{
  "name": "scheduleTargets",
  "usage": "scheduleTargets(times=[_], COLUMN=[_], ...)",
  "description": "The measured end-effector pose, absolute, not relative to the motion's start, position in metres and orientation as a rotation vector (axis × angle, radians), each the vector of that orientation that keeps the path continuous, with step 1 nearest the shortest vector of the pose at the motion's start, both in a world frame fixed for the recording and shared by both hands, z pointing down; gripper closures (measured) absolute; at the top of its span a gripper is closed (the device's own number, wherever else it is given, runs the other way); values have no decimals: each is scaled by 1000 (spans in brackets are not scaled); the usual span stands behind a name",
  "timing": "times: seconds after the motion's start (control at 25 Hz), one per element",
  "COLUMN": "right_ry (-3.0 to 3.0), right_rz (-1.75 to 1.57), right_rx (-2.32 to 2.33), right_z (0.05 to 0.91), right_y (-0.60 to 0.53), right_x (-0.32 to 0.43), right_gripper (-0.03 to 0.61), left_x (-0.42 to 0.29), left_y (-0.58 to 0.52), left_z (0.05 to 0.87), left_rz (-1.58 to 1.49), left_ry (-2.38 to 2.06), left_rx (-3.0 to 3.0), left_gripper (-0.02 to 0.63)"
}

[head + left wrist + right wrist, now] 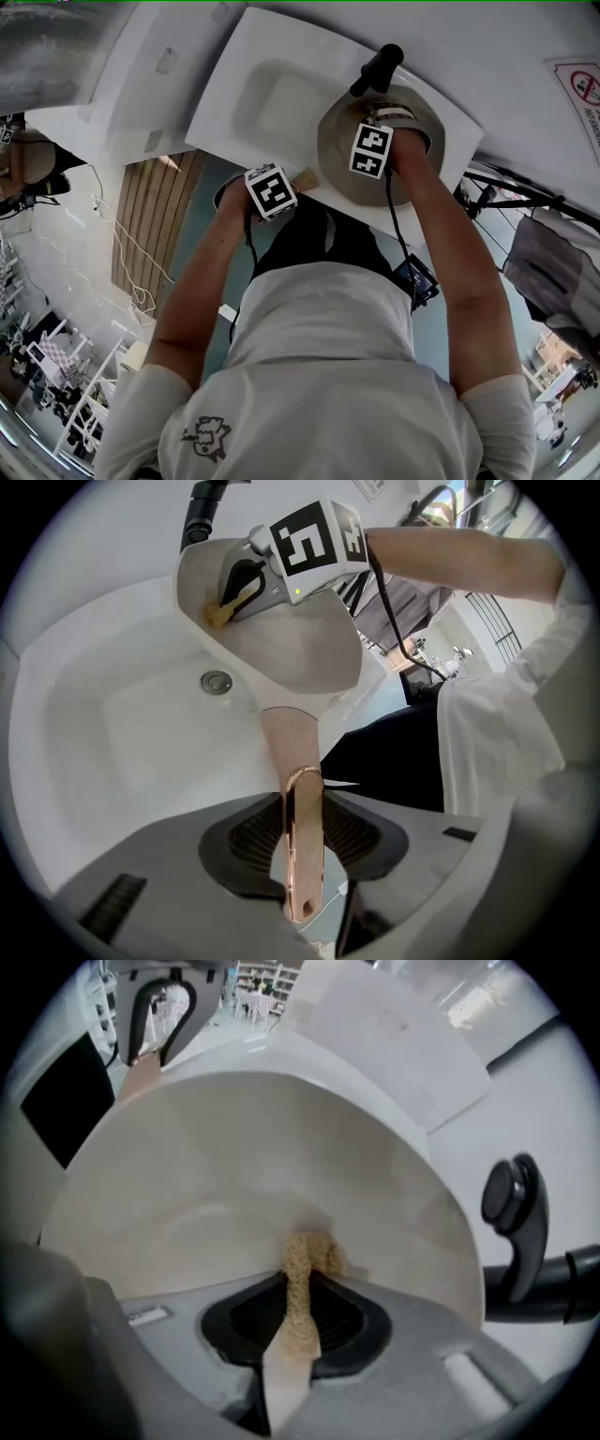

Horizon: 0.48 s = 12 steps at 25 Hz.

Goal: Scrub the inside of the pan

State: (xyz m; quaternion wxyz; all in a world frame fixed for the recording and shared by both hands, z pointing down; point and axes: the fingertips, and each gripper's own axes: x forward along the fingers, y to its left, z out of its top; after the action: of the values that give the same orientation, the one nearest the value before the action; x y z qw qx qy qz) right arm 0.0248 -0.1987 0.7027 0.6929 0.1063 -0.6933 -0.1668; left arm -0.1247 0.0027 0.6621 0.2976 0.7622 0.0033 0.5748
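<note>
- While the left gripper [302, 799] is clamped on the pan's copper handle [296, 747], with a pad pressed on each side of the bar, the pan [300, 644] is held tilted over the right part of the sink [103, 742]. Its bowl is turned toward the other hand.
- The right gripper [298, 1277] pinches a tan scrubber [302, 1258] between closed jaws. The scrubber's tip touches the pan's inner wall low down, close to the bottom.
- Step in hand, as I judge it: the scrubbing itself, with the tool on the surface and the pan braced by its handle.
- The next move likely calls for strokes across the floor and up the walls under steady pressure. The left grip must resist that push so the pan does not twist on its handle.
- Only the left gripper view shows the drain [217, 681] and the whole pan from the handle end, with the right gripper reaching in at the far wall.
- Only the right gripper view shows the contact between scrubber and wall. The inside looks pale and plain there, and I can make out no dirt. The black faucet [525, 1232] stands just past the rim at right.
- The head view gives the layout, with both arms over the sink and the pan at its near right edge. It hides both sets of jaws, and I cannot tell whether the pan rests on the edge.
</note>
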Motion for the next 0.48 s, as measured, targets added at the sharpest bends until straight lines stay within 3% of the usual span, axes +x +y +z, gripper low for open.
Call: scheduleTargets(times=[0.12, 0.28, 0.48], right_ry=[-1713, -1978, -2042], right_rz=[-272, 144, 462], right_rx=[192, 157, -26], right_z=[706, 696, 698], right_y=[-173, -132, -80], right_x=[-8, -39, -36], right_gripper=[508, 506, 508], left_x=[-125, -125, -125], left_y=[5, 4, 6], left_z=[661, 661, 659], left_rz=[1528, 1519, 1518], left_ry=[16, 18, 32], left_rx=[2015, 2013, 1998], left_gripper=[479, 479, 479])
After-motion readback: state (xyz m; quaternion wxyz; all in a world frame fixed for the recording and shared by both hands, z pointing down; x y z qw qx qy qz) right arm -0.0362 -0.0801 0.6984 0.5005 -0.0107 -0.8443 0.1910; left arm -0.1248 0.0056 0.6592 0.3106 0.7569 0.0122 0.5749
